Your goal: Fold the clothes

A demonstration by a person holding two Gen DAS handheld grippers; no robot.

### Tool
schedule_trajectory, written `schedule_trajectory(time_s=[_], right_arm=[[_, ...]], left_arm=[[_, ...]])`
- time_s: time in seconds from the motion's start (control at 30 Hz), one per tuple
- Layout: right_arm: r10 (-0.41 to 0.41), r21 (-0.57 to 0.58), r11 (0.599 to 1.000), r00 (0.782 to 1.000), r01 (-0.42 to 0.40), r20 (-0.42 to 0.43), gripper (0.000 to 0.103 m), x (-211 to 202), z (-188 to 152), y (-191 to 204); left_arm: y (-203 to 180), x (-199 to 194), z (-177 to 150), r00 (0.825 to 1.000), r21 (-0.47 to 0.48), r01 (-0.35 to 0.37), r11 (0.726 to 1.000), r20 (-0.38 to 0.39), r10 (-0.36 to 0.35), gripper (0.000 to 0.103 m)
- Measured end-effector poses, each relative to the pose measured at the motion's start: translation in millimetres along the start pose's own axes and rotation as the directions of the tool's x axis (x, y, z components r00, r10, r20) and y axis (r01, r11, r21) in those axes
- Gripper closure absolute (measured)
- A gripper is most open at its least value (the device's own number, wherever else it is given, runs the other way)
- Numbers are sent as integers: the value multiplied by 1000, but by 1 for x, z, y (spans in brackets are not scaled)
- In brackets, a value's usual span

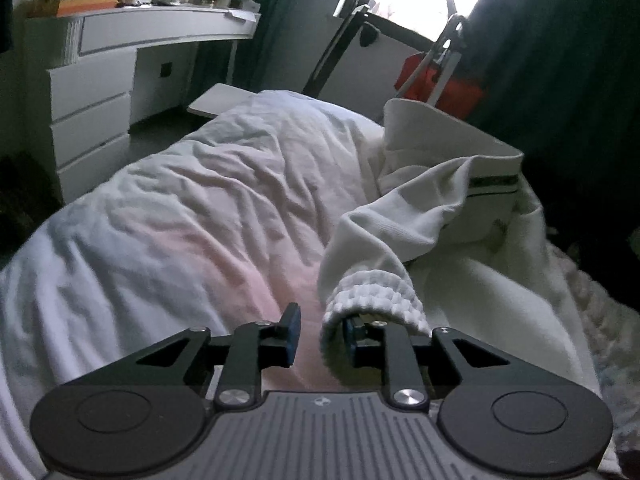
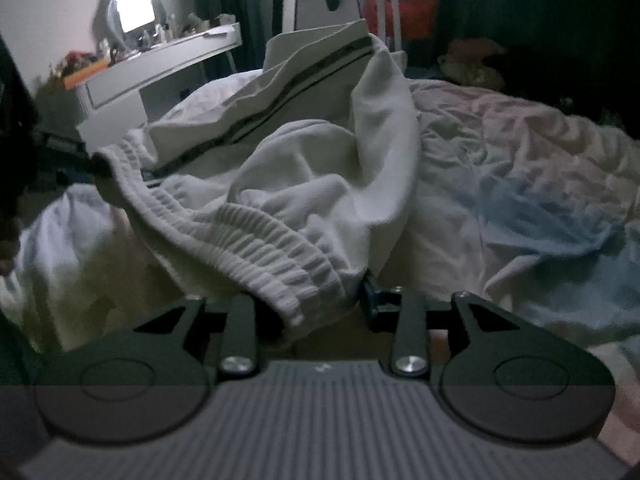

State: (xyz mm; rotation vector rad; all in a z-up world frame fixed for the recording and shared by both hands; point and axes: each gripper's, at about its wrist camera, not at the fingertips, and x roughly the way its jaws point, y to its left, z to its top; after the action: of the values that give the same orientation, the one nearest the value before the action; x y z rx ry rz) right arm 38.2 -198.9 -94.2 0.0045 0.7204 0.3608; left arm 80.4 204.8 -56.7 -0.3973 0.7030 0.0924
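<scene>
White ribbed waistband (image 2: 256, 236) of a garment (image 1: 460, 216), heaped on the bed (image 1: 180, 208), is draped over both parted hand-held grippers (left (image 1: 320, 336), right (image 2: 320, 304)); neither grip is confirmed; spreading flat is judged next

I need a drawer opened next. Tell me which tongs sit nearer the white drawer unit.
Left. The left tongs are over the bed side facing the white drawer unit, which stands just off to their left; the right tongs have the heaped white garment between them and it.
</scene>
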Motion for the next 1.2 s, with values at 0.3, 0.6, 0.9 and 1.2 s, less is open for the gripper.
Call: schedule_trajectory(time_s=[0.3,0.6,0.9,1.2], right_arm=[[44,-17,999,998,-43,41,20,-11,-1,9],[-30,192,981,995,10,98,20,-19,6,-28],[17,405,914,1000,-25,22,20,-6,-3,-58],[100,435,895,995,-97,17,20,12,-11,-43]], left_arm=[[6,-19,-4,996,-25,85,996,17,-85,58],[-3,-35,2,961,13,253,967,115,-253,27],[-16,-23,-18,941,-10,331,944,-65,-331,20],[-2,22,-25,933,-141,227,964,-251,-257,23]])
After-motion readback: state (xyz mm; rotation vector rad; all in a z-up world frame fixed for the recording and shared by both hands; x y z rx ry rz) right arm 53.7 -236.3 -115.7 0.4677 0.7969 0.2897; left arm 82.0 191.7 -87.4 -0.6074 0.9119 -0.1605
